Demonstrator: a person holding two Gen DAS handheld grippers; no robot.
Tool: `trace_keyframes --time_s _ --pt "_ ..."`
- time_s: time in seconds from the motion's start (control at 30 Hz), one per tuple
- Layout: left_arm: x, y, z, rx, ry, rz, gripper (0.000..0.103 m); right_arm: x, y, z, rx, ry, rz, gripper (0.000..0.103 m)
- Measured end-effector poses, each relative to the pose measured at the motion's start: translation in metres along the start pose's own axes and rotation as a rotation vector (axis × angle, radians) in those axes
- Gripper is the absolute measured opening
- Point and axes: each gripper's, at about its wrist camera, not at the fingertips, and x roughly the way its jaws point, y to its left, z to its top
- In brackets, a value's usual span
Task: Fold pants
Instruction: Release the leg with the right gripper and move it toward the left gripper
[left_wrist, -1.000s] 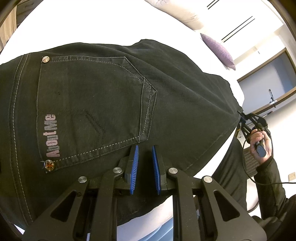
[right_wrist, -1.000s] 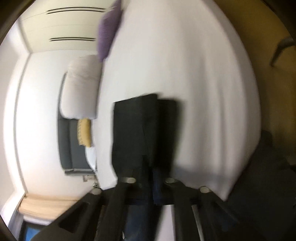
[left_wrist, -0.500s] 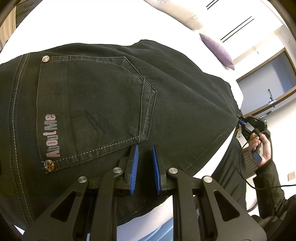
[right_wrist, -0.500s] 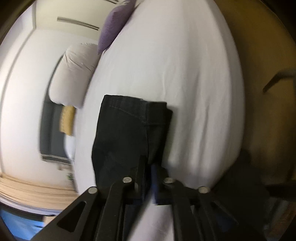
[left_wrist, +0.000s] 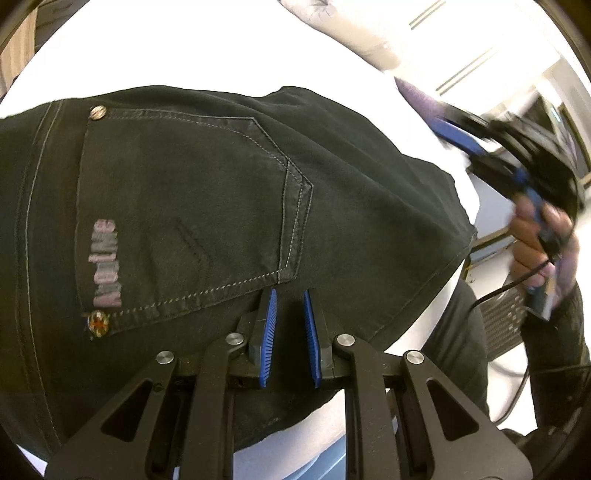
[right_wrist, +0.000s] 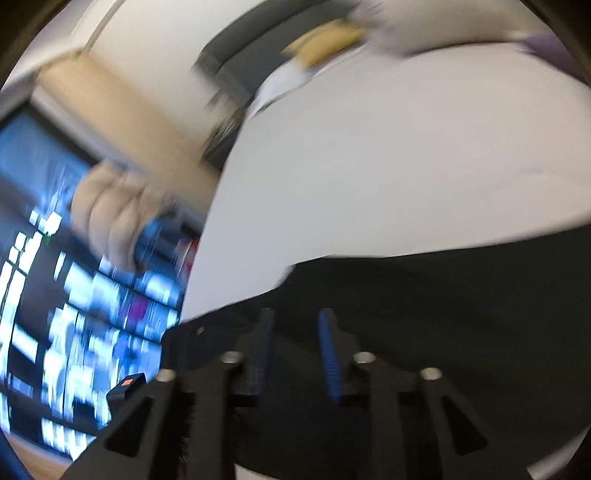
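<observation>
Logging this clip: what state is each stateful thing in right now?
pants: folded, flat on the bed, back pocket up.
left gripper: jaws slightly apart, nothing between them.
right gripper: lifted off the pants, jaws just been closing, nothing between them.

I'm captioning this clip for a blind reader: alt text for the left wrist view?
Folded black pants, back pocket up, lie on a white bed. The left hand-held gripper hovers over them, empty, jaws slightly apart; at right a hand holds the blurred right hand-held gripper.

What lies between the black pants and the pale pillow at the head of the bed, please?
Only bare white bedsheet, seen in the left wrist view; pants and pillow lie apart.
</observation>
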Motion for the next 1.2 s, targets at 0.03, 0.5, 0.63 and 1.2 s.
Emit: trace_keyframes --time_s 0.03,0.5,0.63,1.2 --pt "-0.001 0.001 -0.003 -0.007 -0.009 -0.004 0.015 0.023 0.007 0.005 0.008 0.042 0.033 0.017" --pt "-0.004 0.016 -0.010 -0.009 -0.039 -0.055 0.015 0.125 -0.058 0.047 0.298 0.015 -0.219 0.000" --pt "-0.007 0.018 -0.014 -0.002 -0.056 -0.051 0.015 0.088 -0.028 0.039 0.217 -0.002 -0.072 0.006" --pt "-0.055 0.091 0.040 -0.065 -0.128 0.184 0.015 0.053 -0.081 -0.048 0.346 -0.052 -0.172 0.000"
